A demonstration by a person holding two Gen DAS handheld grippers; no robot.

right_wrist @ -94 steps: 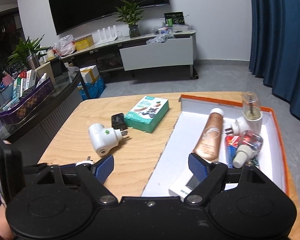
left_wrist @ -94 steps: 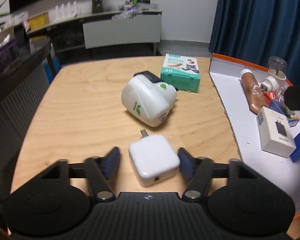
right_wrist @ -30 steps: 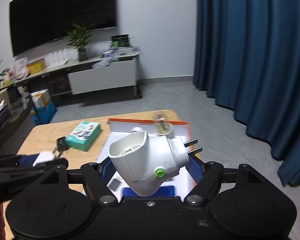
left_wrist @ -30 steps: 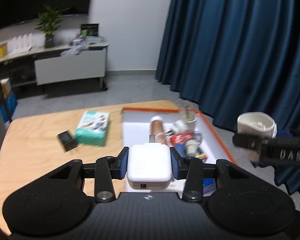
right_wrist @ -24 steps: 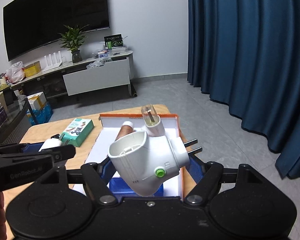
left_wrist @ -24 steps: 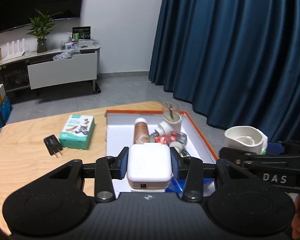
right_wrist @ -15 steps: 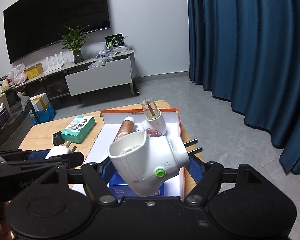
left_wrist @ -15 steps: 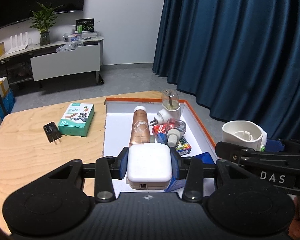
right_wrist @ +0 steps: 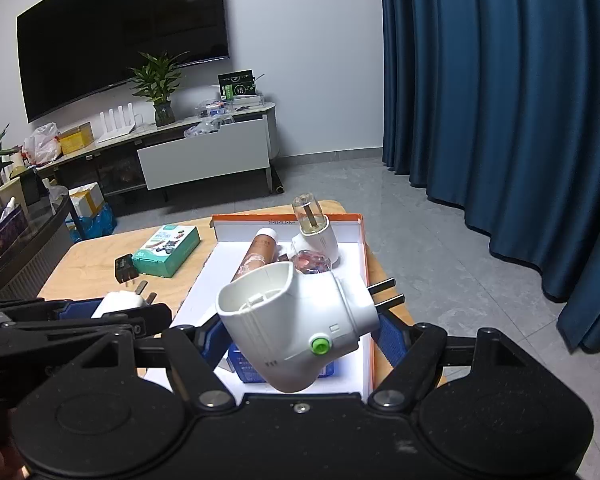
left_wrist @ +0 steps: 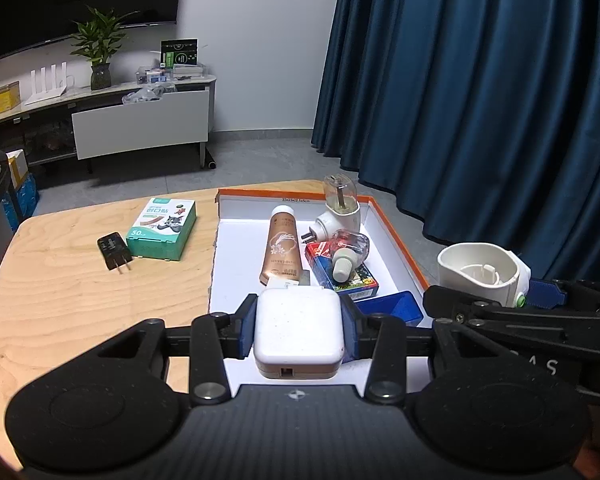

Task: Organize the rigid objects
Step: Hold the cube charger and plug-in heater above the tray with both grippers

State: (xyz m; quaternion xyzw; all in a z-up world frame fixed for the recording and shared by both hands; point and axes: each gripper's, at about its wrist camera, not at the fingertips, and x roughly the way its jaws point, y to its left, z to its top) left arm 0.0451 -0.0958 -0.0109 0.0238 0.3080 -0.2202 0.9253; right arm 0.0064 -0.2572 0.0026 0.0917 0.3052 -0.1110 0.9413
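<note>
From my left wrist camera, at far left a black plug adapter [left_wrist: 114, 249] lies on the wooden table [left_wrist: 68, 292], prongs toward me, just beside a teal box of plasters [left_wrist: 162, 229]. Right of them sits the orange-rimmed white tray [left_wrist: 396, 236], which fills the centre of the frame. Inside it, from left to right, are a bronze tube of hand cream [left_wrist: 282, 249] lying lengthwise, a white plug-in vaporizer [left_wrist: 339, 216] with a clear bottle on top at the far end, and a loose refill bottle [left_wrist: 348, 249] resting on a colourful box [left_wrist: 342, 272]. A blue box [left_wrist: 392, 308] shows near the tray's near right corner.

At lower centre, my left gripper [left_wrist: 299, 330] is clamped on a white square charger [left_wrist: 299, 332], both blue pads [left_wrist: 247, 330] pressed to its sides, held above the near end of the tray. At the right edge, the other tool crosses the frame carrying a white cup-shaped plug-in unit.

From my right wrist camera, the left tool enters at lower left with the charger's prongs poking out. At centre, my right gripper [right_wrist: 298, 330] grips a white plug-in vaporizer body [right_wrist: 296, 320] with a green button, tilted, its two pins pointing to the right, held above the tray's near right part.
</note>
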